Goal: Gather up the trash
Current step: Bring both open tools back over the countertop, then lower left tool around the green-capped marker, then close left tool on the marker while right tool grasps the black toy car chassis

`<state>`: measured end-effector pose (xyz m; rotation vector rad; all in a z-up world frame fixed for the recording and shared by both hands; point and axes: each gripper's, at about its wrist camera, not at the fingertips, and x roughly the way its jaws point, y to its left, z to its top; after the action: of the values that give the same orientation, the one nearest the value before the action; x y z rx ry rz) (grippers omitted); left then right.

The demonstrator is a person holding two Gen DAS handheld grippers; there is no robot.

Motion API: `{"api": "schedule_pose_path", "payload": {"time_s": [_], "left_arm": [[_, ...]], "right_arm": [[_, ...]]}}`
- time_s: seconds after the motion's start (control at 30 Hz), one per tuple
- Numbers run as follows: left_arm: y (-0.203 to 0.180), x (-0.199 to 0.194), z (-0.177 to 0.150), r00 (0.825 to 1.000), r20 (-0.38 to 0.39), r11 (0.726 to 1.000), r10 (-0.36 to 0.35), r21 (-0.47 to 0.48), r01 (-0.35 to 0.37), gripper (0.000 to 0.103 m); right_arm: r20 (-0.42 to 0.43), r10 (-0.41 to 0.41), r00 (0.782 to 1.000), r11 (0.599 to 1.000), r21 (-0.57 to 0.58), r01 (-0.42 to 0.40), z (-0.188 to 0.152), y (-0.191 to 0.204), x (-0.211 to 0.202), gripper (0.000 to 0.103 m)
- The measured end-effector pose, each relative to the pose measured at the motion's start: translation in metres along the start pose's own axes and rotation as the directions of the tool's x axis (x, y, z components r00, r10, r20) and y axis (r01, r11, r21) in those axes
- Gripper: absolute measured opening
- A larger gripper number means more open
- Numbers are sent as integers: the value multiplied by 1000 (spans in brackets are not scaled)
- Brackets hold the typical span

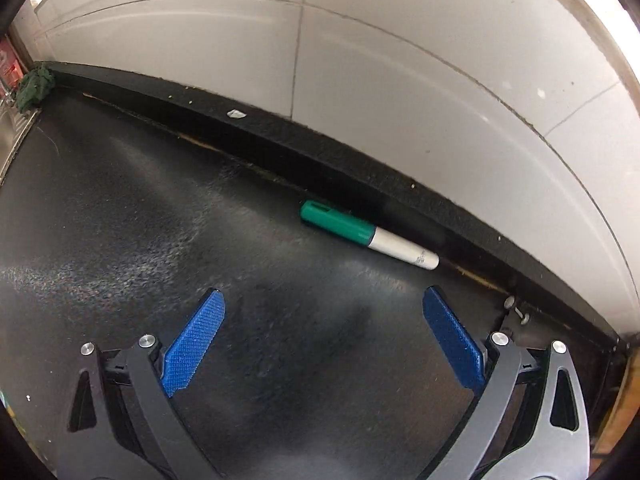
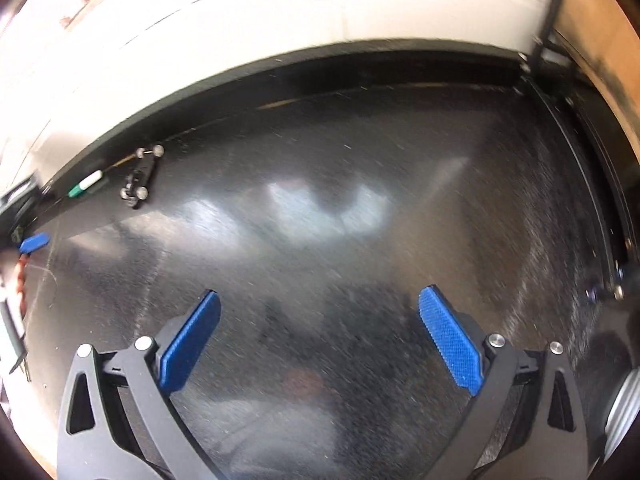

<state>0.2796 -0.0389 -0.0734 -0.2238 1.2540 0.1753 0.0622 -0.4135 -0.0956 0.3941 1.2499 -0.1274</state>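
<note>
Your left gripper (image 1: 323, 300), wide open and empty, faced the marker (image 1: 368, 234) at 1 o'clock; you needed jaws straddling its barrel

Right view motion-blurred; marker (image 2: 86, 184) tiny there, small scrap (image 1: 236, 113) on ledge unidentifiable

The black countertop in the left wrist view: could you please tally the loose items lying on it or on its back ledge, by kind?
Marker with green cap: 1
Green cloth at the far left corner: 1
Small white scrap on the back ledge: 1
Total: 3
</note>
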Motion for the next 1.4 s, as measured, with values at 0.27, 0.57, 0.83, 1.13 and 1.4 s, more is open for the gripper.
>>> {"api": "schedule_pose_path", "payload": {"time_s": [0.27,0.57,0.83,1.13,1.4], "left_arm": [[-41,36,7,996,17,996,84,-6,-84,96],[-42,37,-4,987,72,985,144,87,-151,98],[30,19,-14,981,23,982,191,-14,-191,97],[29,22,4,987,15,985,159,69,-160,97],[39,15,25,989,88,978,116,162,-129,13]], "right_arm": [[-8,2,1000,996,-90,-2,28,24,9,96],[-31,52,998,988,-141,-56,37,59,34,96],[-18,101,995,984,-143,-103,40,96,55,96],[-15,119,993,977,-174,-120,42,122,63,96],[2,113,994,987,-114,-112,53,119,73,96]]}}
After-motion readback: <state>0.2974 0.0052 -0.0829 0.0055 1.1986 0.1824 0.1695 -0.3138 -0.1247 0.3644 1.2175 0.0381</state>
